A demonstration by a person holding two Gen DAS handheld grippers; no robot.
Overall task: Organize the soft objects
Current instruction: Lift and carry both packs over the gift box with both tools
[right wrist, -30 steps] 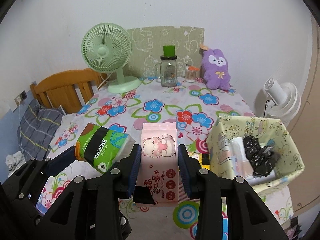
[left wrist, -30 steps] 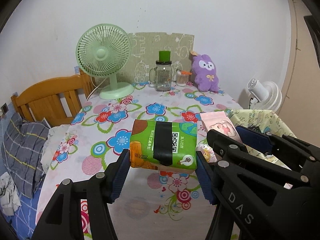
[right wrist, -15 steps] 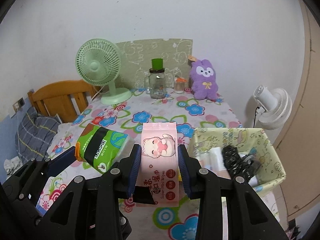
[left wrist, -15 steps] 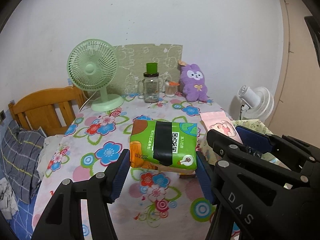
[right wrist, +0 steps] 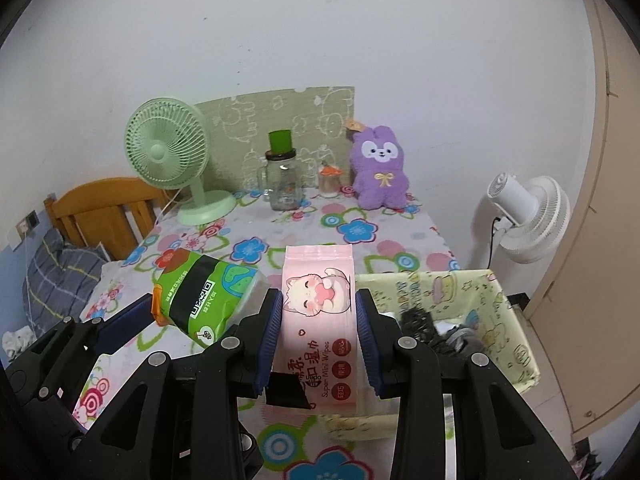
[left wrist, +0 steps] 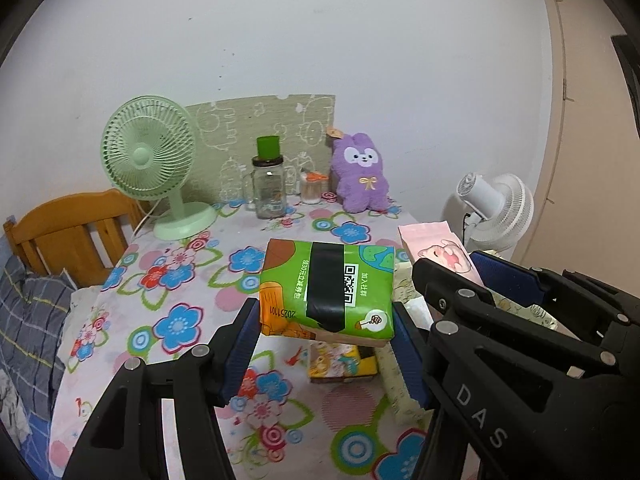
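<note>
Table (right wrist: 400,236) under flowered cloth, pushed against white wall; wooden chair (right wrist: 104,208) at its left side, white floor fan (right wrist: 528,216) off its right. Fabric basket (right wrist: 508,320) with pale printed walls at the table's near right corner, dark crumpled item and pale bits already inside. Along the far edge: green desk fan (right wrist: 176,156), glass jar with green lid (right wrist: 282,176), purple plush rabbit (right wrist: 380,168). Small yellow carton (left wrist: 342,364) flat on the cloth, partly hidden beneath the raised green pack. Green tissue pack (left wrist: 326,290), black tape across its top, lifted clear of the table, just left of the basket in the left wrist view. Likely light, squashy, film wrap a bit slick; best taken across the short sides near the middle, as now, with modest squeeze so it neither bulges nor slips. Pink wet-wipes pouch (right wrist: 318,320) also airborne, near the basket's left wall; probably heavier for its size, floppy, smooth skin, prone to sag below the pads; grip across the width at mid-height seems sound. Left gripper (left wrist: 326,344): jaws about half spread, blue pads pressed on both ends of the green pack, holding it. Right gripper (right wrist: 318,332): jaws narrower, clamped on both edges of the pink pouch.
</note>
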